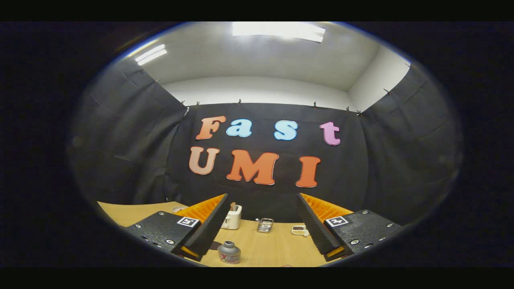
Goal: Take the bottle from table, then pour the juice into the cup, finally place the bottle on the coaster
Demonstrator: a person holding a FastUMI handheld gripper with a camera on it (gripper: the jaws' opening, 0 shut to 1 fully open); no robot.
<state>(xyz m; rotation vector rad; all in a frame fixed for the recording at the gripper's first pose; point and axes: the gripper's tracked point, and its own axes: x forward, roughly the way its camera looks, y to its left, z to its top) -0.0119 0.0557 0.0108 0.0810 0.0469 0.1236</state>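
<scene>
Fingers [263, 237] spread wide above the worktop [273, 249], holding nothing. Bottle [229, 252] upright at lower centre of the frame, between the fingers and nearer the left one, touching neither. Dark coaster [215, 245] just beside the bottle's left. Further back: white toaster [232, 217], clear glass cup [265, 225], small dish [299, 230] along the worktop's far edge.

Gripper [261, 224] — two-finger, hand-held; fingers [209, 224] spread wide apart, angled forward and slightly downward, gripping nothing — both tips were free in the air.
</scene>
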